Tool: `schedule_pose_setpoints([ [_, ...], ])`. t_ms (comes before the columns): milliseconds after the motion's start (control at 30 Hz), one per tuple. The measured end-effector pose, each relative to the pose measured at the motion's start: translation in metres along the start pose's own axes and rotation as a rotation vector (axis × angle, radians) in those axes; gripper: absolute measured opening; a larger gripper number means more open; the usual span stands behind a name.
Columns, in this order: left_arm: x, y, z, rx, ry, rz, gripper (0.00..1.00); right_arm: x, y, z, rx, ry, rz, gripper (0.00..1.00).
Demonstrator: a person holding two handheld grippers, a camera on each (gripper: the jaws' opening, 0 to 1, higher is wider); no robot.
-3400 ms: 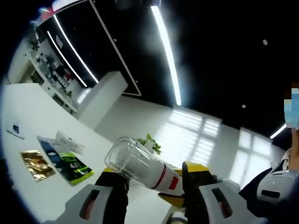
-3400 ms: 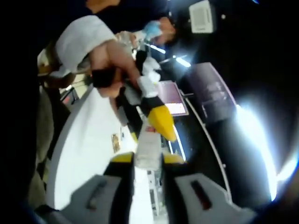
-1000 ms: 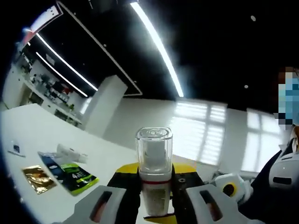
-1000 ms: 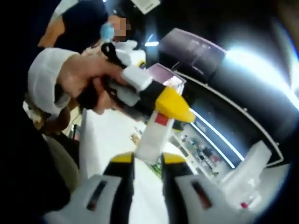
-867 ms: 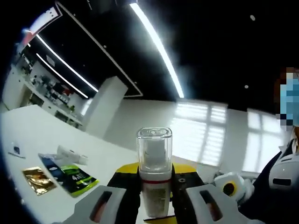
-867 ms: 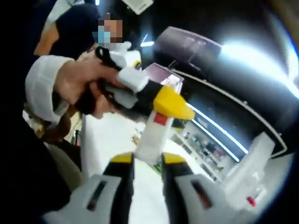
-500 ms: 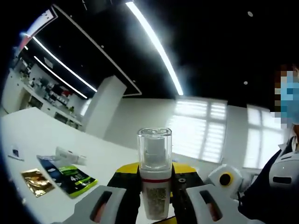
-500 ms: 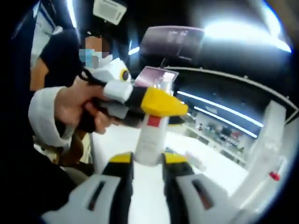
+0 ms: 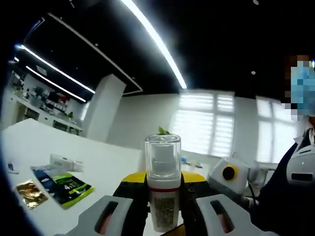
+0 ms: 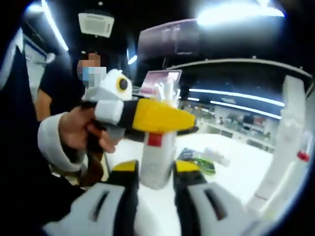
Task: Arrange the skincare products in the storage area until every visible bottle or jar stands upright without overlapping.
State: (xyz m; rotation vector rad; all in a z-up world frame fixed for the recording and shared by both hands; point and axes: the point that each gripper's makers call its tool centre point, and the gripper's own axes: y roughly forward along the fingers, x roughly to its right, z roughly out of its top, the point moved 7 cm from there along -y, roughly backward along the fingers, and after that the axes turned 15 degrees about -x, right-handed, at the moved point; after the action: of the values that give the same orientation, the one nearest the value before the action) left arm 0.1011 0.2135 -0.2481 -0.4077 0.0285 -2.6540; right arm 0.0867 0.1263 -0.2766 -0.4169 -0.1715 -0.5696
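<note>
In the left gripper view, a gold packet (image 9: 28, 192) and a green packet (image 9: 68, 187) lie flat on the white table (image 9: 29, 142) at the lower left. In the bottom middle, your left gripper (image 9: 164, 212) squeezes a spray bottle (image 9: 162, 184) that stands straight up under its clear cap.

In the right gripper view, your hand (image 10: 81, 129) at the middle left holds that left gripper across the picture. In the bottom middle, your right gripper (image 10: 154, 178) pinches the bottom end of the same spray bottle (image 10: 157, 160).
</note>
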Motion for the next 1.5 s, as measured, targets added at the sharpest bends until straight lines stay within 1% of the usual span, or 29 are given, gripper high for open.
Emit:
schedule_pose_setpoints([
  [167,0.004,0.005,-0.003,-0.014,0.019,-0.001,0.23,0.004,-0.006,-0.002,0.009,0.048,0.034,0.25],
  [433,0.008,0.012,-0.009,-0.058,0.058,0.021,0.23,0.006,-0.012,-0.007,0.005,0.061,0.053,0.24],
  [533,0.009,0.012,-0.009,-0.061,0.051,0.012,0.23,0.007,-0.014,-0.009,0.013,0.074,0.063,0.24],
  [600,0.01,0.014,-0.011,-0.069,0.036,0.006,0.23,0.006,-0.014,-0.011,0.002,0.108,0.071,0.23],
  [667,0.009,0.015,-0.012,-0.072,0.028,0.006,0.23,0.008,-0.014,-0.012,0.001,0.12,0.069,0.23],
  [767,0.007,0.014,-0.012,-0.056,0.004,-0.002,0.23,0.007,-0.014,-0.012,0.011,0.145,0.073,0.23],
  [900,0.005,0.014,-0.012,-0.05,0.002,0.002,0.23,0.008,-0.013,-0.013,0.001,0.141,0.056,0.23],
  [967,0.003,0.011,-0.01,-0.03,-0.002,0.004,0.24,0.011,-0.014,-0.015,-0.006,0.151,0.043,0.23],
  [1067,0.001,0.008,-0.007,-0.006,-0.035,-0.013,0.26,0.015,-0.014,-0.018,-0.014,0.17,0.033,0.23],
  [1167,0.001,0.005,-0.005,0.009,-0.035,-0.006,0.25,0.015,-0.013,-0.02,-0.032,0.156,0.022,0.23],
  [1233,0.0,0.003,-0.002,0.031,-0.029,-0.002,0.25,0.015,-0.013,-0.021,-0.038,0.147,0.01,0.23],
  [1300,-0.001,0.001,0.001,0.059,-0.041,0.001,0.25,0.015,-0.012,-0.022,-0.042,0.146,0.01,0.23],
  [1433,-0.003,0.0,0.002,0.064,-0.045,0.003,0.24,0.016,-0.011,-0.022,-0.043,0.147,0.014,0.23],
  [1500,-0.003,-0.001,0.002,0.072,-0.037,0.013,0.23,0.015,-0.009,-0.023,-0.055,0.138,0.017,0.23],
])
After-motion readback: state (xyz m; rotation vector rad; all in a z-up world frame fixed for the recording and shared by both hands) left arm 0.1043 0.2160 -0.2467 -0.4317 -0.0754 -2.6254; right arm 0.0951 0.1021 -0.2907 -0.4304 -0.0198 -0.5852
